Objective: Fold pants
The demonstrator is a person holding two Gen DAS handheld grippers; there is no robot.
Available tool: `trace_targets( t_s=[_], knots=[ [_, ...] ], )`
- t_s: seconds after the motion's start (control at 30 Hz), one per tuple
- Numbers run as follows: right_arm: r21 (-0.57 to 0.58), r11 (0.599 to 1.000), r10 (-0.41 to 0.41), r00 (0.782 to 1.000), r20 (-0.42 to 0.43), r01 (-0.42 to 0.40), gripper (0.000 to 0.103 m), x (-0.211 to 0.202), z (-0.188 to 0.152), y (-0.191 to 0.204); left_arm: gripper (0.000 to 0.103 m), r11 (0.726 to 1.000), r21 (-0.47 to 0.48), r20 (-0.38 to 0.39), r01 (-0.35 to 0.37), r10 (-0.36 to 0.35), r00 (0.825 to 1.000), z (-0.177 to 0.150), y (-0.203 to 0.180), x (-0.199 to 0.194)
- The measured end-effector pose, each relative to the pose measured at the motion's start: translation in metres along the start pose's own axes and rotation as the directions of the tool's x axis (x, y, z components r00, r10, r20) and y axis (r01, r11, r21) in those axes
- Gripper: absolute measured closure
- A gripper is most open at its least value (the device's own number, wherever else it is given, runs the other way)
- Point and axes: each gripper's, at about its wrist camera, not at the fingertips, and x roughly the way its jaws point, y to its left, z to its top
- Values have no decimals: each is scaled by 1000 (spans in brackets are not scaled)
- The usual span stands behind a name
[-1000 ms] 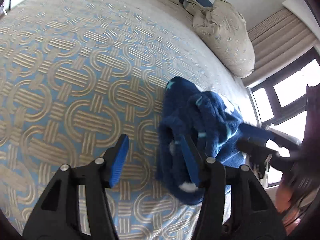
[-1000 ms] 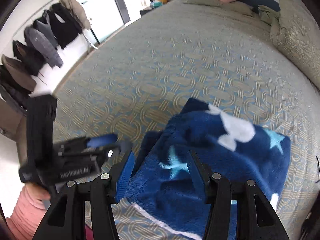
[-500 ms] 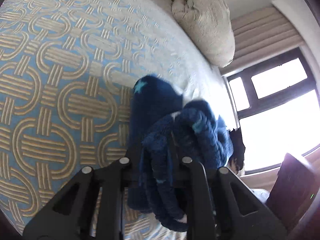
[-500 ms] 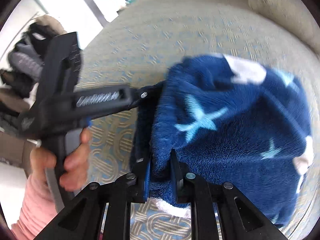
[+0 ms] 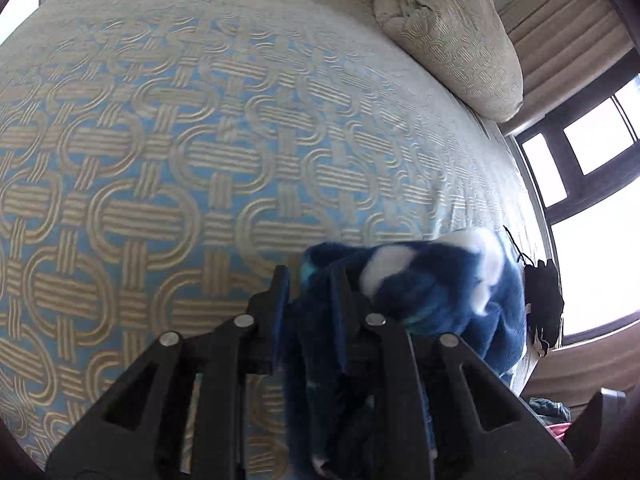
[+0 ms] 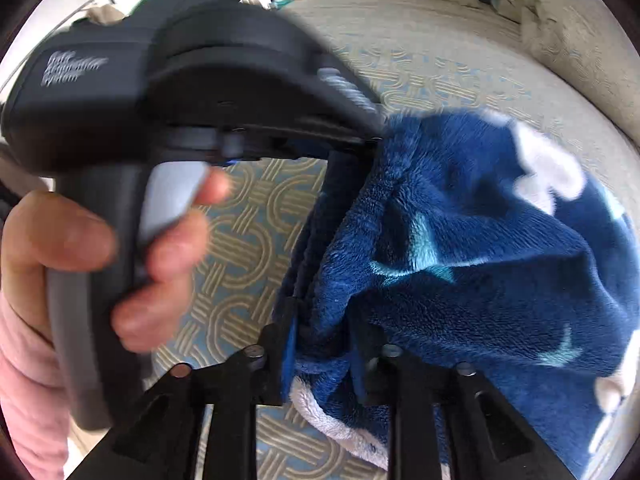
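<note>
The pants (image 5: 432, 280) are dark blue fleece with white and pale blue stars, bunched on the patterned bedspread (image 5: 160, 160). My left gripper (image 5: 310, 280) is shut on a thick fold of them, which fills the gap between its blue pads. In the right wrist view the pants (image 6: 480, 240) hang crumpled, white lining showing at the bottom. My right gripper (image 6: 324, 332) has a wad of the fleece between its fingers; its jaws are opening, but the cloth still fills them. The left gripper's black body (image 6: 220, 80) looms close at upper left, held by a hand (image 6: 160, 248).
A large beige pillow (image 5: 452, 32) lies at the bed's far right, with curtains and a window (image 5: 592, 148) beyond. Something black (image 5: 544, 300) hangs at the bed's right edge. A pink sleeve (image 6: 24, 380) fills the lower left of the right wrist view.
Both grippers went from open around the fleece to shut on it. The left gripper has swung across the bed, and its handle now fills the upper left of the right wrist view.
</note>
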Motion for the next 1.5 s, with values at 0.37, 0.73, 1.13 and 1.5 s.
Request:
trace_targets(
  t_s=[0.37, 0.73, 1.13, 1.5],
  knots=[
    [149, 988, 8, 964, 266, -50, 51, -108, -52, -76, 66, 974, 205, 221, -91, 44, 974, -17, -62, -78],
    [395, 917, -124, 980, 152, 55, 50, -75, -141, -169, 64, 920, 384, 10, -78, 80, 997, -68, -124, 28],
    [437, 897, -10, 983, 181, -71, 50, -84, -154, -189, 52, 892, 451, 5, 4, -6, 1000, -63, -222, -6],
    [377, 925, -38, 980, 194, -39, 49, -81, -175, -170, 58, 941, 332, -75, -65, 95, 993, -33, -226, 102]
  ],
)
